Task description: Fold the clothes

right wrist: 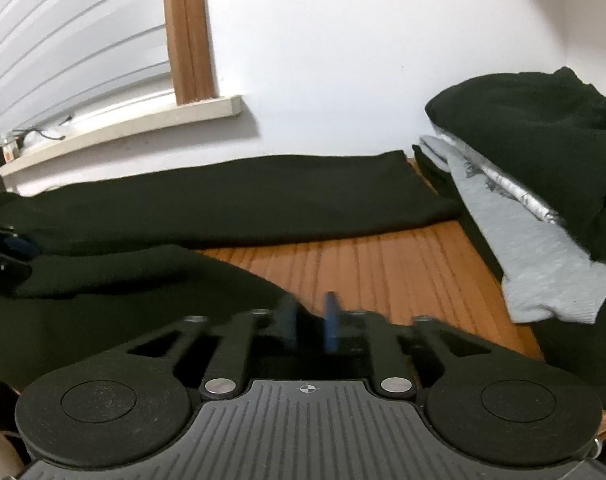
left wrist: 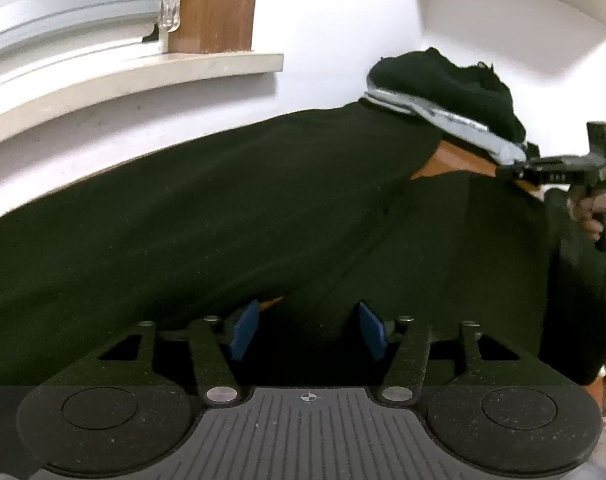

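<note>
Across the wooden table [right wrist: 403, 264] lies the black garment [left wrist: 223, 208], spread long and flat along the wall, with a nearer fold of it humped in front of both tools. At its far end sits a pile [right wrist: 543, 152] of done clothes: a black piece on top, a grey one under it.

Left gripper [left wrist: 309, 330] stands spread, its blue pads low over the dark cloth with a sliver of table showing beside the left pad; nothing is pressed between them. Right gripper [right wrist: 311, 322] has its pads drawn close together at the edge of the near fold, but the blur and the dark cloth hide whether any fabric is pinched there; I cannot tell.

Judging from this, the step is taking hold of the near edge for the next fold. To do it well, each tool should bite one layer edge cleanly, both at matching points along the hem, then lift together so the cloth stays taut and carries over square. A lopsided grip would drag the flat part askew.

No brand or readable writing shows; the grey piece bears a dark print too small to make out.
</note>
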{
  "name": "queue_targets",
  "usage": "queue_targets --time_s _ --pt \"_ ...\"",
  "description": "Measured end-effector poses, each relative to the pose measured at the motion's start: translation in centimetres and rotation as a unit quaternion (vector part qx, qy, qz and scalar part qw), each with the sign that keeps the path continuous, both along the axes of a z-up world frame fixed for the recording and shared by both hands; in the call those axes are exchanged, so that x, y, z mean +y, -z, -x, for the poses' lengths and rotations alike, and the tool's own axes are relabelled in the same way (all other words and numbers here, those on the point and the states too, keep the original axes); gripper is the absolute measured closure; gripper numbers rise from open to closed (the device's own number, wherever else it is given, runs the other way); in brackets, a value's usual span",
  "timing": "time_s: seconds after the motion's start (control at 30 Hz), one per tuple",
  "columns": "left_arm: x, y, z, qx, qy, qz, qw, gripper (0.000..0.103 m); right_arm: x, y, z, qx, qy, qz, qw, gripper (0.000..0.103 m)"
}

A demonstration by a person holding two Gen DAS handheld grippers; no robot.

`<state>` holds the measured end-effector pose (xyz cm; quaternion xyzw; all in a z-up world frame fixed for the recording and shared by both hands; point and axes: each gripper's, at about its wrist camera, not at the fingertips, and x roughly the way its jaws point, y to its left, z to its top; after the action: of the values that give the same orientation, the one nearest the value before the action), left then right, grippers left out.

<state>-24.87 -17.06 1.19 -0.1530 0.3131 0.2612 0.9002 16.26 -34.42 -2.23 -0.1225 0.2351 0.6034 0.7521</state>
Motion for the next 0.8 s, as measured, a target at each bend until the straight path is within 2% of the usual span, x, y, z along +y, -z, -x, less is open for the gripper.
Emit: queue_targets --time_s 0.03,0.17,0.23,0.3,0.33,0.53,0.6,0.7,0.73,0.77,0.8 --pt "-0.1 0.0 0.1 0.0 0.001 -0.001 1.0 0.046 0.6 0.2 0.0 0.001 -0.003 0.002 1.0 0.063" --pt "-0.4 0.0 0.3 -0.004 0.002 -0.002 1.0 0.062 2.4 1.1 0.2 0.009 -0.014 0.012 1.0 0.06" --pt "-0.4 0.0 0.4 -0.006 0.003 -0.002 1.0 0.079 3.0 1.4 0.4 0.009 -0.019 0.011 1.0 0.06" --pt "-0.7 -0.1 0.6 -0.011 0.003 -0.007 0.9999 0.093 3.0 1.4 0.5 0.01 -0.026 0.01 1.0 0.075" --pt "-0.9 -0.3 0.7 -0.015 0.003 -0.01 0.9998 0.096 2.8 1.2 0.6 0.01 -0.025 0.006 1.0 0.096" --pt "-3.8 -3.7 1.8 -0.073 0.012 -0.048 0.9961 0.098 -1.6 -1.8 0.9 -0.013 -0.004 -0.059 0.998 0.099" --pt "-4.3 -3.4 1.7 -0.066 0.022 -0.04 0.9967 0.098 -2.9 -2.1 0.9 -0.002 -0.011 -0.052 0.999 0.099" --pt "-4.5 -2.2 1.5 -0.047 0.033 -0.025 0.998 0.098 -3.6 -1.0 0.7 0.019 -0.042 -0.015 0.999 0.085" --pt "-4.4 -1.5 1.3 -0.041 0.032 -0.018 0.9985 0.098 -3.8 -0.7 0.7 0.017 -0.046 -0.009 0.999 0.073" --pt "-4.4 -1.1 1.3 -0.038 0.032 -0.013 0.9987 0.098 -4.0 -0.7 0.4 0.026 -0.043 -0.018 0.999 0.064" --pt "-4.4 -0.8 1.2 -0.036 0.032 -0.012 0.9988 0.098 -4.3 -0.9 0.1 0.036 -0.039 -0.028 0.998 0.062"
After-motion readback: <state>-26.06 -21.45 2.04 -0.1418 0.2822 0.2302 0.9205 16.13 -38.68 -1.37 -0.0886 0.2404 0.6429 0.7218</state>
